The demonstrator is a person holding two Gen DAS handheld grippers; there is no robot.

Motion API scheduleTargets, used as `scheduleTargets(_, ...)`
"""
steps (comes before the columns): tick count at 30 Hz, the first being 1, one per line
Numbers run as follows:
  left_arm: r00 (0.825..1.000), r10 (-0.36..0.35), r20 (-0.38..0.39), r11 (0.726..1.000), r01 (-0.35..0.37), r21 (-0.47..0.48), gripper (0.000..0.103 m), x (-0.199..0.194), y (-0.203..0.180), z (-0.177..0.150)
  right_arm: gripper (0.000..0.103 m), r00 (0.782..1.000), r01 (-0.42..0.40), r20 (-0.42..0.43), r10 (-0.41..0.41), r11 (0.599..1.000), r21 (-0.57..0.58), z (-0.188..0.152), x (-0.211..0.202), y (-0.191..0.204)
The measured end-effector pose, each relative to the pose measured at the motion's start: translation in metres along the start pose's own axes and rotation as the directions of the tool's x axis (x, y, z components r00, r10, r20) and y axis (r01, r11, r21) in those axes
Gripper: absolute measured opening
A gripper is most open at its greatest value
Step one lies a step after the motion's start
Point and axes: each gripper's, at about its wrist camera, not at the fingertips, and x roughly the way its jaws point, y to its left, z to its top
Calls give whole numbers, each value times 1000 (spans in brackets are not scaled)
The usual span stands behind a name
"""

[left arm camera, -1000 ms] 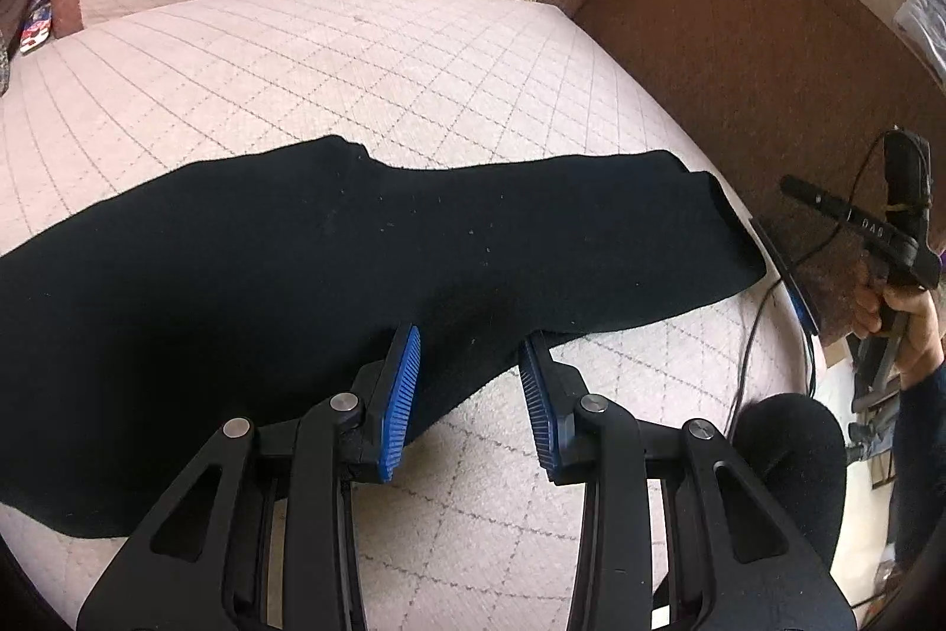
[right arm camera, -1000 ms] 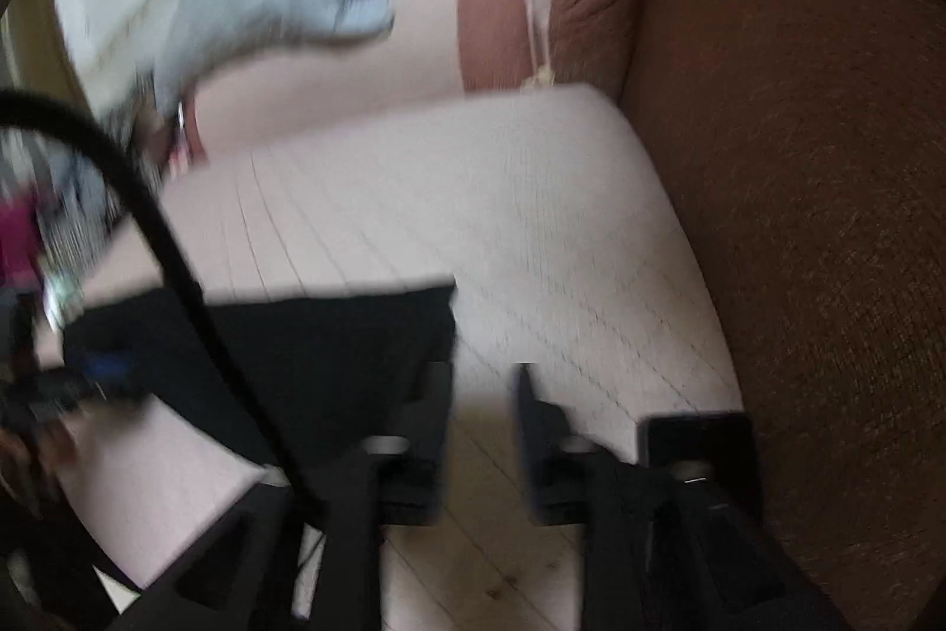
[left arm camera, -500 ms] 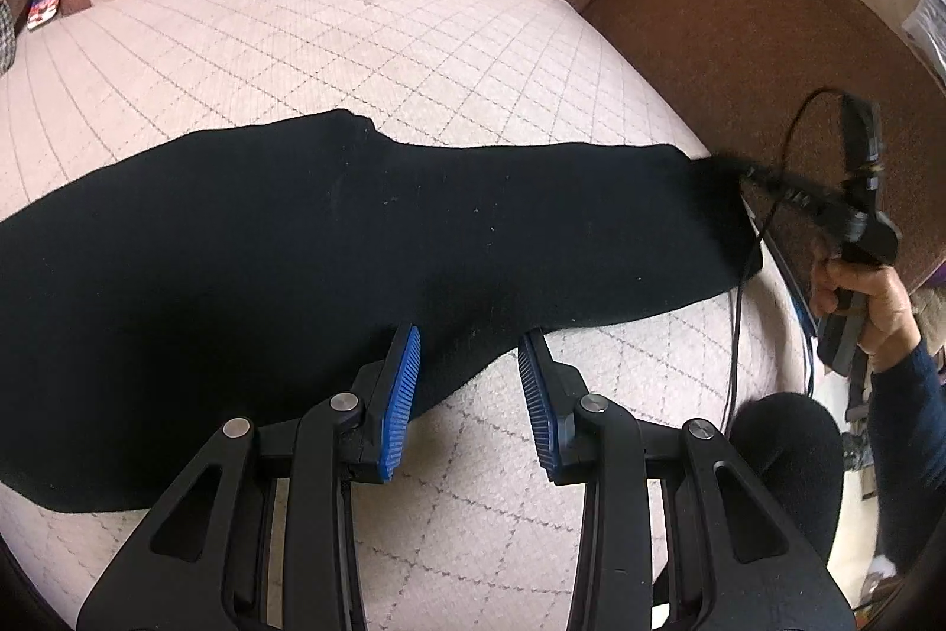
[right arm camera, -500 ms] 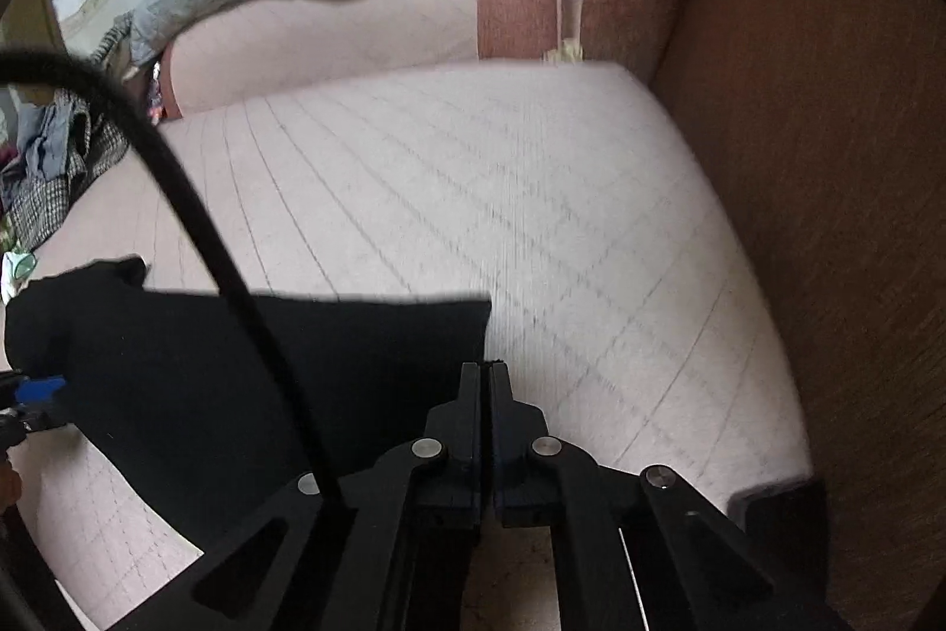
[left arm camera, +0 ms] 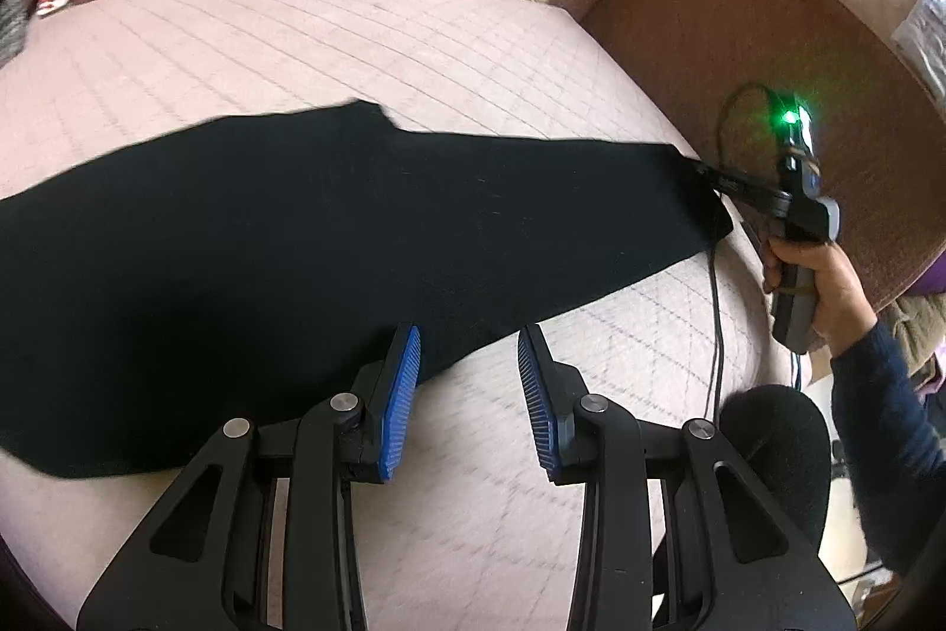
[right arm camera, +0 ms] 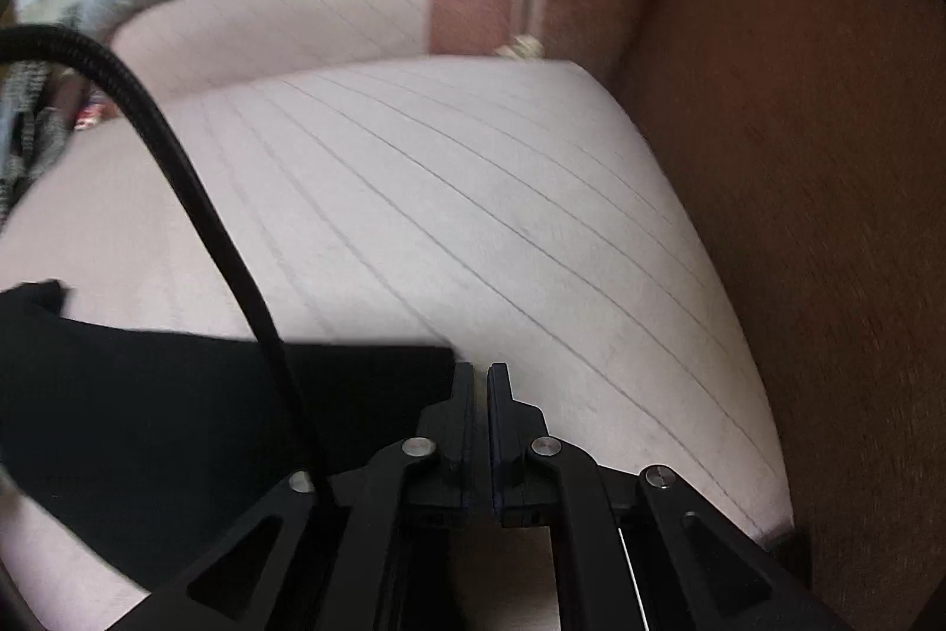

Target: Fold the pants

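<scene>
Pinching the pants' end to start the fold

My right hand-held gripper (right arm camera: 480, 377) pinches the black pants (left arm camera: 266, 246) at three o'clock on the sofa cushion (left arm camera: 355, 51); my left hand-held gripper (left arm camera: 470, 353) stays spread, ready.

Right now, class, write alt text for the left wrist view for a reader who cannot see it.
Black pants lie spread flat across a pink quilted sofa cushion. The left tool hangs open over their near edge, gripping nothing. At far right, the right tool meets the pants' end corner.
</scene>
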Motion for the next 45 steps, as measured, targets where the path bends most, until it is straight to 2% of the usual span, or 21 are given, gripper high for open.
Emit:
scheduleTargets(2, 999, 20, 27, 1000, -20, -11, 33, -13, 11, -3, 5, 999, -29, 18, 28, 997, 72, -4, -11, -14)
scheduleTargets(6, 991, 112, 72, 990, -105, -93, 33, -45, 49, -15, 25, 994, -66, 90, 56, 992, 108, -5, -46, -16)
scheduleTargets(8, 985, 152, 87, 979, -138, -152, 33, -60, 72, -20, 35, 984, -138, 124, 126, 986, 96, -5, -62, -4)
scheduleTargets(9, 979, 179, 96, 968, -158, -193, 33, -70, 87, -23, 44, 976, -185, 130, 173, 979, 88, -4, -67, 6)
scheduleTargets(10, 974, 202, 106, 958, -174, -228, 33, -78, 99, -26, 46, 966, -234, 133, 222, 969, 76, -5, -72, 17)
scheduleTargets(13, 950, 280, 141, 911, -216, -351, 33, -112, 142, -35, 46, 925, -365, 118, 362, 931, 4, -3, -79, 62)
scheduleTargets(16, 931, 323, 169, 867, -220, -446, 50, -134, 178, -41, 46, 879, -460, 84, 469, 882, -107, -5, -84, 119)
scheduleTargets(18, 915, 355, 192, 837, -220, -502, 54, -143, 196, -46, 46, 846, -516, 48, 531, 839, -173, -9, -82, 160)
scheduleTargets(20, 918, 342, 203, 825, -189, -533, 58, -145, 208, -45, 46, 821, -555, 10, 571, 802, -221, -12, -78, 197)
scheduleTargets(22, 932, 312, 185, 826, -170, -537, 58, -139, 218, -41, 46, 802, -580, -18, 597, 773, -258, -16, -75, 228)
scheduleTargets(25, 938, 306, 164, 854, -193, -484, 58, -124, 210, -36, 46, 768, -623, -61, 638, 722, -301, -25, -69, 270)
scheduleTargets(29, 921, 355, 161, 877, -268, -398, 57, -109, 194, -29, 46, 729, -664, -123, 674, 650, -370, -40, -70, 303)
scheduleTargets(30, 919, 358, 164, 883, -277, -378, 53, -108, 190, -27, 46, 723, -666, -136, 677, 632, -396, -45, -71, 312)
scheduleTargets(32, 927, 329, 178, 904, -255, -342, 22, -109, 184, -19, 44, 726, -656, -168, 667, 600, -458, -54, -72, 327)
scheduleTargets(34, 922, 322, 214, 912, -241, -330, 21, -120, 179, -16, 10, 744, -634, -210, 634, 572, -521, -59, -70, 341)
scheduleTargets(37, 901, 338, 271, 919, -253, -304, 21, -140, 171, -13, 6, 749, -631, -217, 626, 576, -520, -56, -70, 344)
scheduleTargets(40, 872, 457, 176, 869, -396, -295, 21, -131, 182, -20, 4, 726, -663, -226, 649, 575, -480, -58, -69, 341)
scheduleTargets(41, 871, 472, 134, 854, -414, -315, 21, -125, 191, -25, 4, 712, -683, -244, 659, 567, -460, -61, -65, 342)
scheduleTargets(42, 886, 453, 96, 848, -394, -355, 21, -120, 202, -31, 4, 706, -691, -258, 660, 562, -455, -66, -64, 345)
scheduleTargets(44, 899, 427, 100, 845, -357, -397, 21, -123, 208, -39, 4, 707, -689, -270, 654, 548, -474, -74, -67, 349)
scheduleTargets(45, 897, 427, 119, 844, -347, -410, 21, -128, 206, -42, 4, 711, -683, -273, 647, 544, -488, -77, -69, 352)
